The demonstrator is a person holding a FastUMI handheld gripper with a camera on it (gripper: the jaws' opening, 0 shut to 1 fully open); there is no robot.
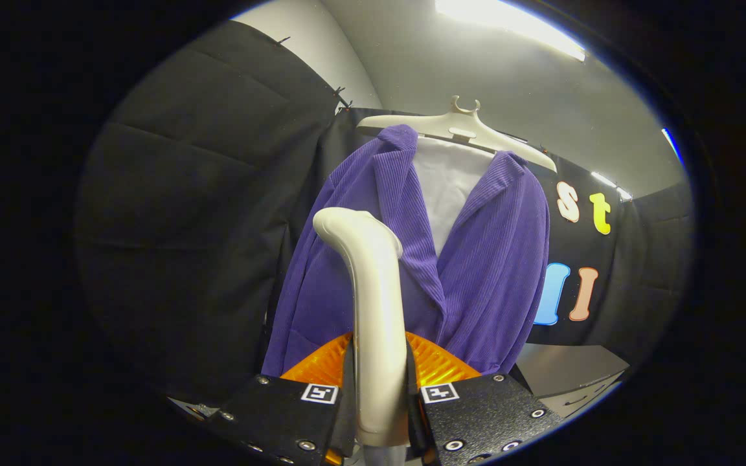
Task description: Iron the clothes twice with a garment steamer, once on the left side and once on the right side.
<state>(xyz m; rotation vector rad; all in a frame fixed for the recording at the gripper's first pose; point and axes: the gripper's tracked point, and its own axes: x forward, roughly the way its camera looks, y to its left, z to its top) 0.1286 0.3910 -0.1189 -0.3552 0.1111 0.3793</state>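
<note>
Directly beyond the steamer, one purple corduroy jacket [476,259] hangs on one cream plastic hanger [457,127], while the gripper [379,401], pointing slightly upward, clamps both fingers on one cream curved garment steamer handle [373,304].

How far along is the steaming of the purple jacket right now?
Done: the gripper is shut on the garment steamer, handle clamped between both fingers. In hand: its head is raised in front of the purple jacket on the hanger, over the panel next to the opening. Whether any pass is finished cannot be told; the other side likely remains.
</note>
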